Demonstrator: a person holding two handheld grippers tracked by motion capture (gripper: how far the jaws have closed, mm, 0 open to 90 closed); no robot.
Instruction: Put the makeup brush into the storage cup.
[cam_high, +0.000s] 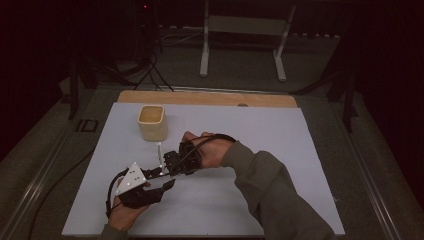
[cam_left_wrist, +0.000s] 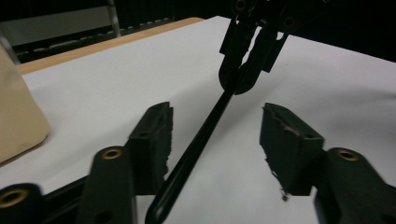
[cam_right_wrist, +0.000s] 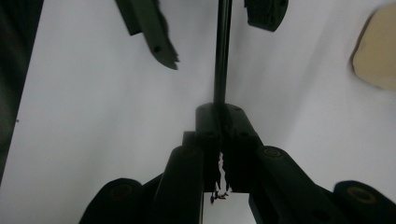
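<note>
The table (cam_high: 280, 150), covered in a pale sheet, lies under both claws and spreads out on every side of them. A tan cup (cam_high: 152, 122) stands upright on it, beyond the claws and a little to their left in the high view, apart from both; in the left gripper view it (cam_left_wrist: 18, 116) sits off to the left of the jaws, and in the right gripper view it (cam_right_wrist: 376, 51) shows at the far right.

The right hand (cam_high: 207, 150) comes in from the right with a dark sleeve and carries the right claw (cam_high: 172, 162). Its jaws are pressed together on one end of a thin black stick (cam_right_wrist: 222, 51), which runs straight out ahead of them.

The left hand (cam_high: 127, 207) sits nearer the table's front edge and holds the left claw (cam_left_wrist: 215, 135), which faces the right one closely. Its jaws stand partly apart, with the stick (cam_left_wrist: 196, 149) running between them, close to the left pad (cam_left_wrist: 152, 140) and clear of the right one; whether it touches the left pad cannot be told. The stick slants up from between these jaws to the right claw (cam_left_wrist: 247, 60) just beyond
</note>
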